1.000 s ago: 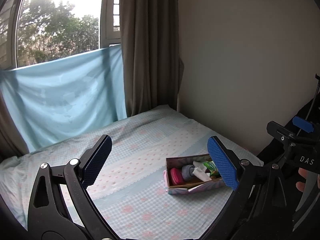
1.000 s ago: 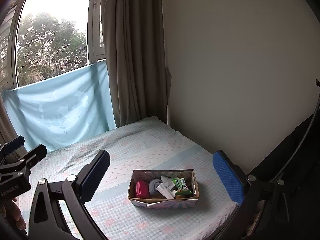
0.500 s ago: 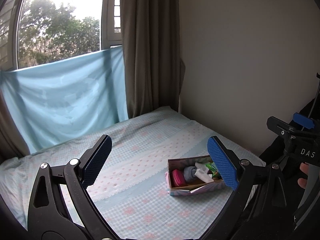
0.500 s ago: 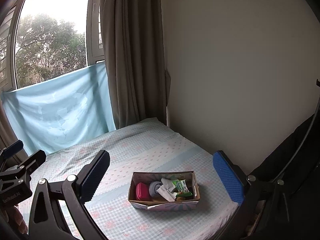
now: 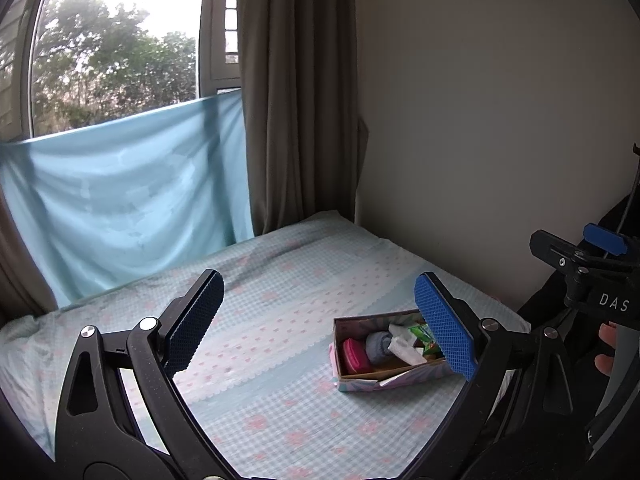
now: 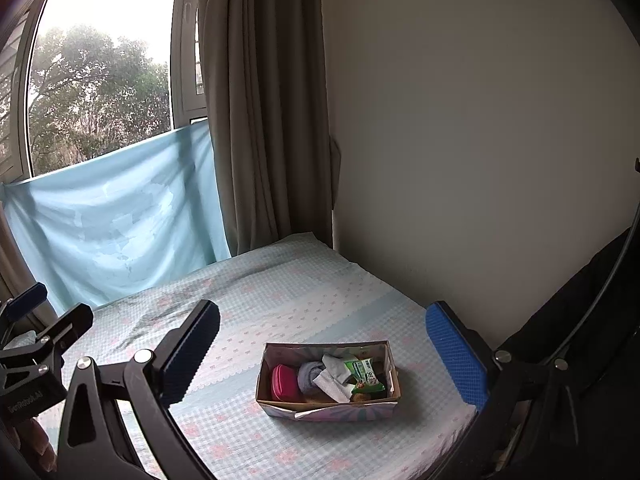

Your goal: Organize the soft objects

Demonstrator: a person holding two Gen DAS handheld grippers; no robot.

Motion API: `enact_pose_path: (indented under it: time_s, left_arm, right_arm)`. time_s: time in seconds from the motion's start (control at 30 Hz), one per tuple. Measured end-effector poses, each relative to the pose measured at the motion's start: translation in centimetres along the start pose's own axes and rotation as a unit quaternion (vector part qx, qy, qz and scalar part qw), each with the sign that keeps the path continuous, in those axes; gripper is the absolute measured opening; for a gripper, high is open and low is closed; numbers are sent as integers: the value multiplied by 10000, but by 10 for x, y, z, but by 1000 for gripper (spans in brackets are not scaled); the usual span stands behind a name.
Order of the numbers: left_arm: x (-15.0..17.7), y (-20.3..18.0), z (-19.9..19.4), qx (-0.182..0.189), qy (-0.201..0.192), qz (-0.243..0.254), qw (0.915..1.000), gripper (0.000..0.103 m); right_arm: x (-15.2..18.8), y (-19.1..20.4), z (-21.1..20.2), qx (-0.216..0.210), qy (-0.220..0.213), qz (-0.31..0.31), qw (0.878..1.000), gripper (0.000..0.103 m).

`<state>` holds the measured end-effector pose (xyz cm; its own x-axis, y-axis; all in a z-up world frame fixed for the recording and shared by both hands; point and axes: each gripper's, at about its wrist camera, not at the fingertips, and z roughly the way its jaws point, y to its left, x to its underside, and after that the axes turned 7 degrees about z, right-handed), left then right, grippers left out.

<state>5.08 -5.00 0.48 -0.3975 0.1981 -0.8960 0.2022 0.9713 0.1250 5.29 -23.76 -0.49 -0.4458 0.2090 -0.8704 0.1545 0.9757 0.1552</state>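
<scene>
Where the bed ends near the wall, a small cardboard box sits on the checked sheet, at about 5 o'clock in the right wrist view. Inside it lie a pink thing at the 9 o'clock end, a rolled grey-blue sock next to it, a white cloth in the middle, and a green packet toward 3 o'clock. The right gripper hangs above the bed with its blue fingers spread wide, holding nothing. The left gripper is spread wide too, and empty; in its view the box shows at 4 o'clock, partly behind one finger. At 12 o'clock hangs a brown curtain, and at 9 o'clock a light blue cloth covers the window's bottom.
</scene>
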Motion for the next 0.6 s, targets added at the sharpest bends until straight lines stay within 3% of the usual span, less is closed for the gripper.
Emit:
enact_pose_path:
  time_s: [0.6]
  left_arm:
    - [1,3,7,58,-9,-65,10000,96]
  right_arm:
    - [-3,1,4,42,-25,-31,10000,103]
